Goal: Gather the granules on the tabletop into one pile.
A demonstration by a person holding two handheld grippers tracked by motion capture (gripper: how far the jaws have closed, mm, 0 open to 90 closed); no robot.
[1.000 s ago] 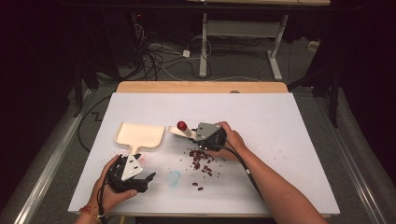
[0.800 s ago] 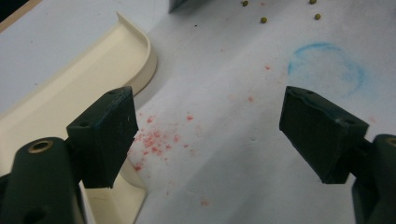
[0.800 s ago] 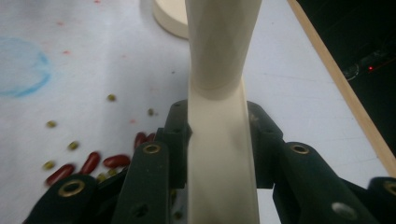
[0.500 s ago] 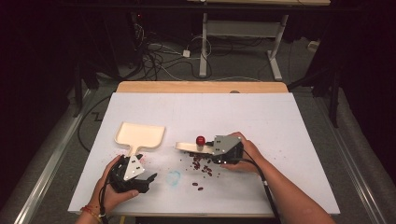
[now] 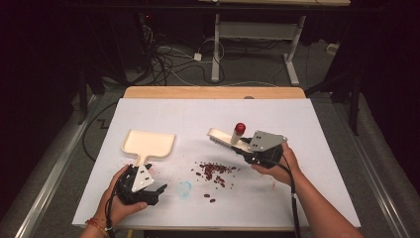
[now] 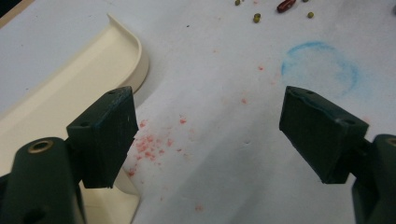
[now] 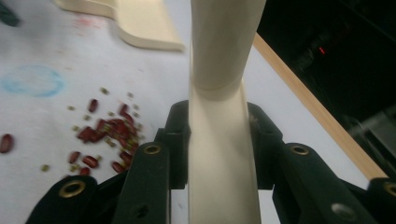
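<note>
Brush (image 5: pixel 224 137) raised and swung rightward since half a second ago, pinched by its handle in right gripper (image 5: pixel 246 148) above scattered beans (image 5: pixel 214 171). Left gripper (image 5: pixel 148 191) unmoved, jaws spread, beside dustpan (image 5: pixel 147 144) handle.

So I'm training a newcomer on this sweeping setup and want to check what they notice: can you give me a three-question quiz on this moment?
1. True or false: the left gripper is clamped on the dustpan.
2. What is the right gripper holding?
A. a sponge
B. the cream brush
C. a cup
3. Fill in: the red beans lie on the white table between the dustpan and the ____ hand.

Key
1. False: its jaws stand open, with the dustpan's edge beside the left jaw.
2. B: the jaws close on its cream handle.
3. right
</note>
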